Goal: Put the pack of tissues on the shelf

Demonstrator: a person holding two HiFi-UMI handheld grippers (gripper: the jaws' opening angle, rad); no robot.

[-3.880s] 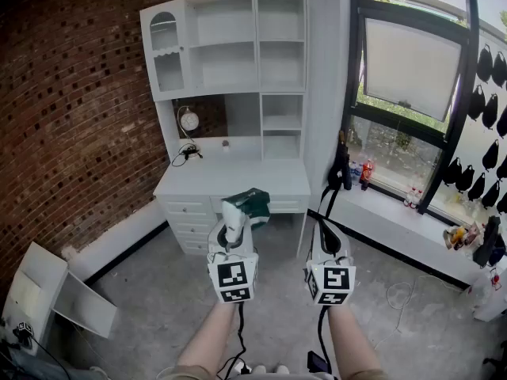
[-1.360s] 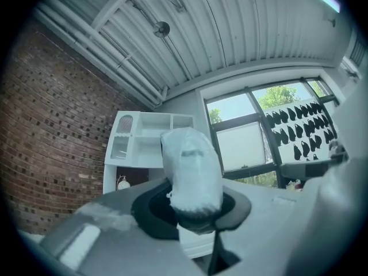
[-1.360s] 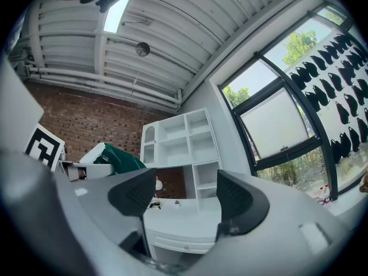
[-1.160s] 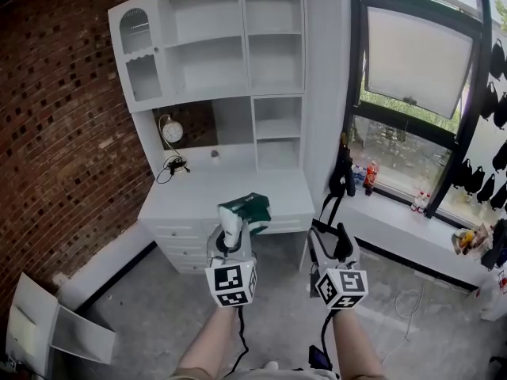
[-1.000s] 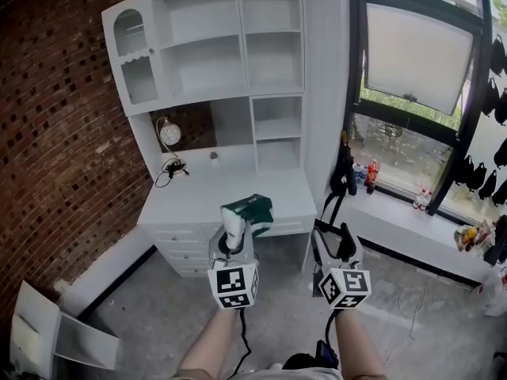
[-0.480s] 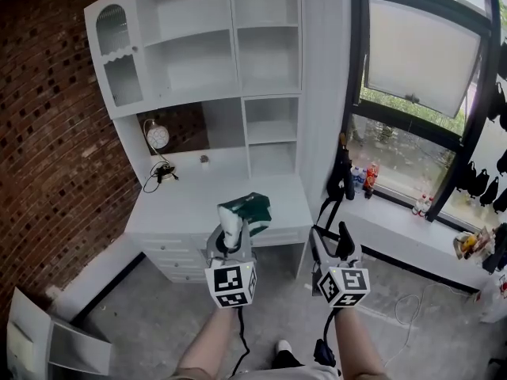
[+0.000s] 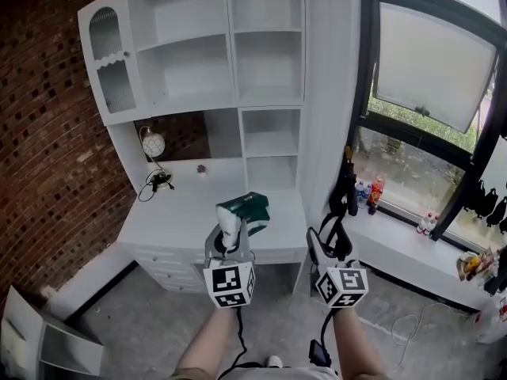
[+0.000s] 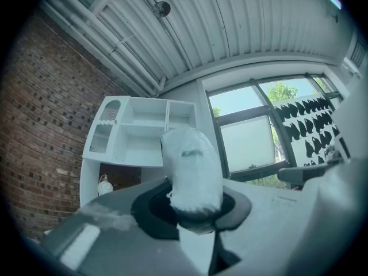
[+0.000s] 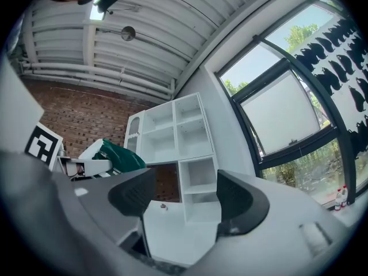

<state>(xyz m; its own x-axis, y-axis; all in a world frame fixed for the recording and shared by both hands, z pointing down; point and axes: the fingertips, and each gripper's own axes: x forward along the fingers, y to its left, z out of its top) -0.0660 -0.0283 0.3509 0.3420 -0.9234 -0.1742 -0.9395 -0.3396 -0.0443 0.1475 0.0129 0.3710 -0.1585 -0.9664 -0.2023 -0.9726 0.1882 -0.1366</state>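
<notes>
One soft pack of tissues (image 7: 245, 208), dark green with a white end, is pinched between the jaws of the left gripper (image 7: 236, 222). In the left gripper view the pale plastic-wrapped pack (image 8: 192, 171) stands upright between the two dark pads, which press on its lower end. It is in the air in front of the white desk top (image 7: 186, 212), below the shelves and on none of them.

The right gripper (image 7: 329, 242) hangs just beside the left one. Its two black jaws are spread, and the right gripper view (image 9: 187, 195) shows only the desk and shelves in the gap. The same view catches the green pack (image 9: 118, 157) off to its left.

There are two grippers, each with one black-and-white marker cube, left (image 7: 230, 283) and right (image 7: 342, 286), and two bare forearms behind them.

The tall white shelf unit (image 7: 230, 46) stands on the desk against a red brick wall (image 7: 47, 133). It has one arched glass-fronted door (image 7: 103, 54) at the left, two wide open compartments stacked in the middle, and four narrower ones stacked down the right side. All the open compartments look bare.

On the desk sit one small round white object on a stand (image 7: 153, 143) and one tangle of black cable (image 7: 158, 182). A large black-framed window (image 7: 428, 77) fills the right side, with a few small bottles (image 7: 369, 190) on its sill.
</notes>
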